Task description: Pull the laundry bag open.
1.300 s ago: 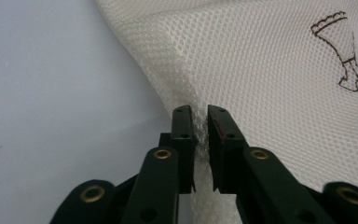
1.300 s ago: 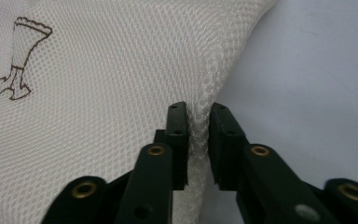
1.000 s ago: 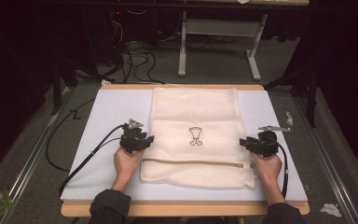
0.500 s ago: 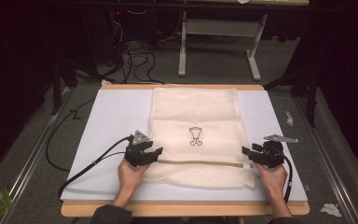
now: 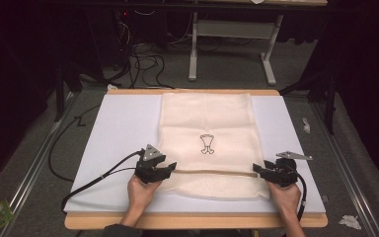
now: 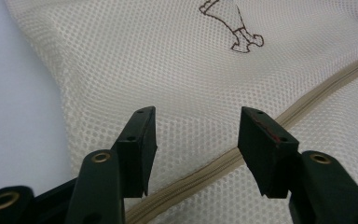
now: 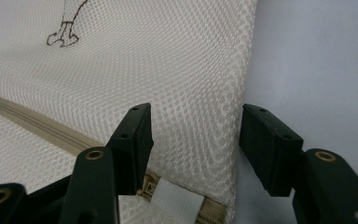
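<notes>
I work at a wooden table [image 5: 192, 222] covered by a white mat [image 5: 113, 133], smooth and matte. Beyond it the room is dark: a grey carpeted floor [image 5: 355, 168], a tangle of black cables [image 5: 138, 54] and the pale legs of another desk [image 5: 232, 44] farther back.

On the mat lies a cream mesh bag [image 5: 207, 118], a flat rectangle of fine, evenly holed netting. Its long axis runs away from me, from the near edge of the mat to the far edge of the table. A beige zipper [image 5: 212, 173] crosses it from side to side near my end, and a small dark outline figure [image 5: 206, 144] is printed at about its middle, upright as I see it.

My left gripper [image 5: 170, 169] sits at the bag's left edge by the zipper, its black jaws spread wide apart over the mesh [image 6: 196, 93], the zipper tape [image 6: 214, 163] running beneath them. My right gripper [image 5: 257, 169] sits at the bag's right edge, jaws likewise wide apart, one over the mesh [image 7: 186, 84] and one over the bare mat [image 7: 317, 60], straddling the bag's side seam. A white tab [image 7: 175, 200] lies at the zipper's end there. I cannot tell whether either gripper touches the fabric.
</notes>
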A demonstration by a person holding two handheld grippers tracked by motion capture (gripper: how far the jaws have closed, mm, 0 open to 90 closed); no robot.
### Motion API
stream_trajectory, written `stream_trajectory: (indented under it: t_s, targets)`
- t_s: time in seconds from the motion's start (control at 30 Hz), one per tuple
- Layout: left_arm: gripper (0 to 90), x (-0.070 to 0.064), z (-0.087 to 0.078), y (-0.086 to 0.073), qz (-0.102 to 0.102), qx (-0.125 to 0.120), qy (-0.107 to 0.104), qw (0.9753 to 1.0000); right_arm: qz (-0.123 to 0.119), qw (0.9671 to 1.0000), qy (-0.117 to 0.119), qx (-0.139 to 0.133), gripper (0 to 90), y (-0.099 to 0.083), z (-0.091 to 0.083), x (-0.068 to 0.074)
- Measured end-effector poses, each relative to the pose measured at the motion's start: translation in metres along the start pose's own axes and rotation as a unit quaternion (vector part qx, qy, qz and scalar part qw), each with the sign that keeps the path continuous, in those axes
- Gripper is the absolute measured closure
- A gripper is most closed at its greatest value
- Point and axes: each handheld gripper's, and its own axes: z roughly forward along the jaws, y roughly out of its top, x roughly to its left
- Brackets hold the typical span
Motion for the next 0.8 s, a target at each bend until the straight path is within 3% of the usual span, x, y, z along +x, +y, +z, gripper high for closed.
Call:
stream_trajectory:
  t_s: [0.07, 0.13, 0.2, 0.23, 0.3, 0.37, 0.53, 0.57, 0.73, 0.8]
  targets:
    - [47.2, -0.003, 0.003, -0.001, -0.003, 0.01, -0.004, 0.9999, 0.003, 1.0, 0.005, -0.001, 49.3, 0.0, 0.0, 0.0]
    - [47.1, -0.01, 0.006, 0.001, 0.019, 0.02, 0.005, 0.9996, -0.008, 1.0, 0.001, 0.002, 52.0, 0.0, 0.001, 0.003]
    - [47.1, -0.013, 0.006, 0.001, 0.023, 0.019, 0.002, 0.9995, -0.018, 0.9998, -0.007, 0.003, 53.8, 0.0, 0.002, 0.004]
    - [47.1, -0.018, 0.008, 0.004, 0.031, 0.018, 0.003, 0.9994, -0.045, 0.9985, -0.031, 0.01, 58.6, 0.0, 0.002, 0.009]
    - [47.1, -0.02, 0.012, 0.007, 0.028, 0.017, -0.006, 0.9994, -0.072, 0.9957, -0.054, 0.021, 61.7, 0.001, 0.003, 0.015]
    - [46.9, -0.021, 0.014, 0.009, 0.025, 0.018, -0.01, 0.9995, -0.086, 0.9941, -0.061, 0.026, 67.1, 0.001, 0.004, 0.018]
    - [46.9, -0.027, 0.018, 0.016, 0.036, 0.018, -0.016, 0.9991, -0.095, 0.9937, -0.051, 0.029, 78.1, 0.002, 0.004, 0.018]
    - [46.9, -0.03, 0.019, 0.019, 0.039, 0.018, -0.015, 0.999, -0.098, 0.9937, -0.045, 0.03, 84.5, 0.002, 0.004, 0.019]
    - [46.9, -0.035, 0.024, 0.025, 0.04, 0.018, -0.026, 0.9987, -0.095, 0.9945, -0.027, 0.035, 87.4, 0.004, 0.003, 0.014]
    - [47.0, -0.042, 0.029, 0.03, 0.051, 0.024, -0.031, 0.9979, -0.086, 0.9957, -0.013, 0.03, 88.0, 0.005, 0.001, 0.012]
